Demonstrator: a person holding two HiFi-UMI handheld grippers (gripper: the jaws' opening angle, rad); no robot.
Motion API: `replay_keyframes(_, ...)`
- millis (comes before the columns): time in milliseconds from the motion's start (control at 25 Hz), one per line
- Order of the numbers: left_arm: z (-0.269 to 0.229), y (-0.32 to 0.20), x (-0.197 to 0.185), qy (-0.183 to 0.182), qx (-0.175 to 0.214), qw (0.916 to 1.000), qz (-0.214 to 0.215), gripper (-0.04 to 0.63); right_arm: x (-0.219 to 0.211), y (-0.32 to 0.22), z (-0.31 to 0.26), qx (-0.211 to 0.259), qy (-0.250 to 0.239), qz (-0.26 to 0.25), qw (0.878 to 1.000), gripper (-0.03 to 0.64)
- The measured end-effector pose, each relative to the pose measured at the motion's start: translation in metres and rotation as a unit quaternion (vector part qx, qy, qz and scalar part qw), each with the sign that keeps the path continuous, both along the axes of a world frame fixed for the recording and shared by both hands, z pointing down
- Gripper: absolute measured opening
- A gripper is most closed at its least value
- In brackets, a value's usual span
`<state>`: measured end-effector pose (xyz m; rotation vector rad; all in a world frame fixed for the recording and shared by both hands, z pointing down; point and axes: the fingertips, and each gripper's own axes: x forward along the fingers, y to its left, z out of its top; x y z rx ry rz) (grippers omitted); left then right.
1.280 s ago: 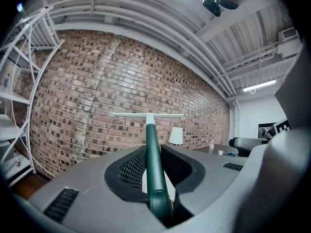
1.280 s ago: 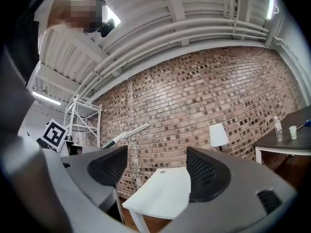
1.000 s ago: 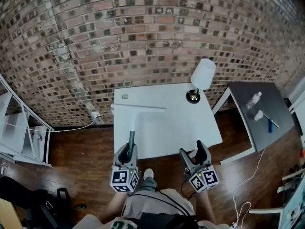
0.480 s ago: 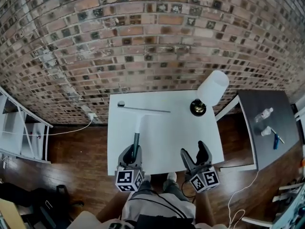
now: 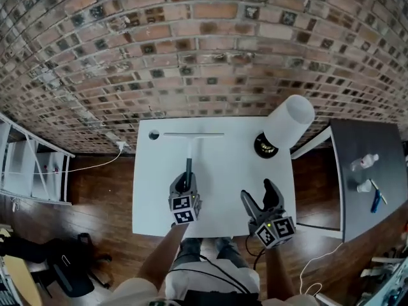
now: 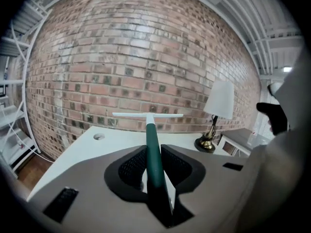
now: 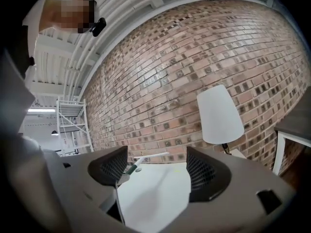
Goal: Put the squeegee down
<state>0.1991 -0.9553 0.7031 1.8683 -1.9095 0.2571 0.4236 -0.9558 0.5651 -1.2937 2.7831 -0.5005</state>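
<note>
The squeegee has a dark green handle (image 5: 189,166) and a long white blade (image 5: 193,134). It points at the brick wall, and its blade lies crosswise over the far edge of the white table (image 5: 150,196). My left gripper (image 5: 185,183) is shut on the near end of the handle (image 6: 152,147), which runs straight out between the jaws to the blade (image 6: 147,115). My right gripper (image 5: 259,194) hovers open over the table's near right part and holds nothing. In the right gripper view the squeegee (image 7: 138,161) shows far off between the open jaws of the right gripper (image 7: 158,166).
A lamp (image 5: 288,125) with a white shade stands at the table's far right corner. A round hole (image 5: 153,134) is at the far left corner. A dark side table (image 5: 373,180) with small bottles stands to the right, and white shelving (image 5: 29,167) to the left.
Both grippers have moved forward over the table toward the wall. The left one has sunk with the squeegee, whose blade is now near the far edge. The view has closed in on the wall.
</note>
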Motion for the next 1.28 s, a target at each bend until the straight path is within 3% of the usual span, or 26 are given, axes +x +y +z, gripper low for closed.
replay_keyframes(320, 0.085, -0.091, -0.001, -0.022, -0.075, 0.9969, -0.003, 0.080, 0.015, -0.013, 0.022, -0.022, 0.023, 0.010, 0.999, 0.394)
replay_keyframes(680, 0.148, -0.103, 0.007, -0.037, -0.158, 0.9867, 0.012, 0.091, 0.033, -0.003, 0.031, -0.035, 0.029, 0.030, 0.999, 0.394)
replay_keyframes(720, 0.152, -0.103, 0.010, -0.033, -0.164, 0.9856, 0.023, 0.126, 0.032, -0.002, 0.029, -0.032, 0.028, 0.030, 0.999, 0.394)
replay_keyframes(760, 0.153, -0.103, 0.012, -0.028, -0.167, 0.9849, 0.035, 0.214, 0.031, -0.001, 0.027, -0.030, 0.027, 0.029, 0.999, 0.394)
replay_keyframes(800, 0.150, -0.103, 0.015, -0.024, -0.164, 0.9851, 0.046, 0.299, 0.028, -0.001, 0.025, -0.027, 0.026, 0.027, 0.999, 0.394)
replay_keyframes(840, 0.143, -0.103, 0.016, -0.021, -0.156, 0.9861, 0.053, 0.319, 0.026, 0.000, 0.023, -0.024, 0.024, 0.026, 0.999, 0.394)
replay_keyframes(1080, 0.029, -0.083, 0.009, -0.022, -0.049, 0.9964, 0.066, 0.333, 0.007, -0.004, -0.004, 0.004, -0.006, 0.021, 1.000, 0.394)
replay_keyframes(1280, -0.073, -0.040, -0.005, -0.044, 0.055, 0.9957, 0.060, 0.341, -0.014, -0.010, -0.043, 0.044, -0.033, 0.013, 0.998, 0.394)
